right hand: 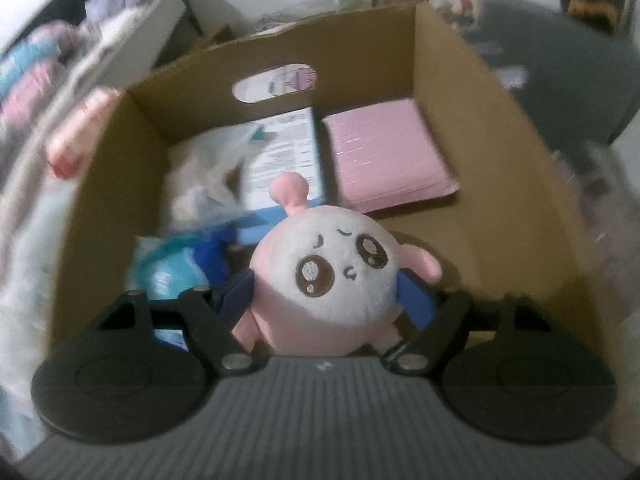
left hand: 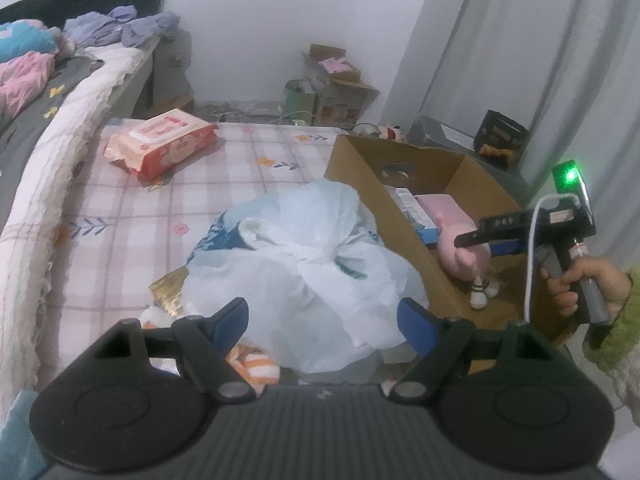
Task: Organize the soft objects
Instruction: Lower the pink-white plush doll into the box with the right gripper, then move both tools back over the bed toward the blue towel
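pink plush toy (right hand: pixel 326 276) inside cardboard box (right hand: pixel 500 184), plastic bag (left hand: pixel 304 272) beside

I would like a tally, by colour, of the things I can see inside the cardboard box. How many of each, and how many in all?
Inside the cardboard box:
Pink: 2, the plush toy between the fingers of the right gripper and the flat pink pack
White and blue: 2, the printed carton and the plastic bag
Total: 4
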Demonstrator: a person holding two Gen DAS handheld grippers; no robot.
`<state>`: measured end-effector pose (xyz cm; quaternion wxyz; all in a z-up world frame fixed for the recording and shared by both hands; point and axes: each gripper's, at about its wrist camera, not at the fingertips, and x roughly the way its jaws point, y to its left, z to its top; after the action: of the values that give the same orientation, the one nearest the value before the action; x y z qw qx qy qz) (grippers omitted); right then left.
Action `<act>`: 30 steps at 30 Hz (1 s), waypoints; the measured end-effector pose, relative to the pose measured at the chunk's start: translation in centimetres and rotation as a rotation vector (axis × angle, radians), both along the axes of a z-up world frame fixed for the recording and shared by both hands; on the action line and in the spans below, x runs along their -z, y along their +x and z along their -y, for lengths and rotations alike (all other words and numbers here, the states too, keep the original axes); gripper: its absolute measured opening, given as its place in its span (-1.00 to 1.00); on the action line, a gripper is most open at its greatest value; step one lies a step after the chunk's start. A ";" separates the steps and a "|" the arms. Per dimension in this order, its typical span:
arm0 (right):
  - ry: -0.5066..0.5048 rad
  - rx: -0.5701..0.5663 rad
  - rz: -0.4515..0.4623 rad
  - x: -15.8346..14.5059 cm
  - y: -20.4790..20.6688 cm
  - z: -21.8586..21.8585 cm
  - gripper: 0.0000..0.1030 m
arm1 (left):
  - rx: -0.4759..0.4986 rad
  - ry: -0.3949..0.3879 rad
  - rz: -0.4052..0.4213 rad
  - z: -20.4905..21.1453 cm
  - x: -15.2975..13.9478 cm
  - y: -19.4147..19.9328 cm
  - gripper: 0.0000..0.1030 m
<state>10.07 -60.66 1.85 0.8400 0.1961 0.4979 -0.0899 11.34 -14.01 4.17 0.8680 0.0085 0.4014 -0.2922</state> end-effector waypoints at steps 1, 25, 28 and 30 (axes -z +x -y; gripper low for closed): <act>0.030 0.009 0.009 0.0 0.0 -0.1 0.49 | -0.006 0.000 -0.002 -0.2 0.0 -0.1 0.60; 0.403 -0.225 0.275 -8.5 -6.0 -12.6 0.62 | -0.247 0.057 -0.011 -14.6 1.5 -6.0 0.60; 0.447 -0.385 0.254 -8.8 -4.2 -18.4 0.62 | -0.251 0.058 -0.017 -15.7 2.0 -6.8 0.60; 0.459 -0.480 0.221 -8.6 -2.7 -22.4 0.62 | -0.259 0.060 -0.012 -16.4 2.2 -7.3 0.60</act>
<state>7.33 -38.30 10.49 0.8201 0.2656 0.4429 0.2463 4.04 2.35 1.92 0.8954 -0.0189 0.4128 -0.1656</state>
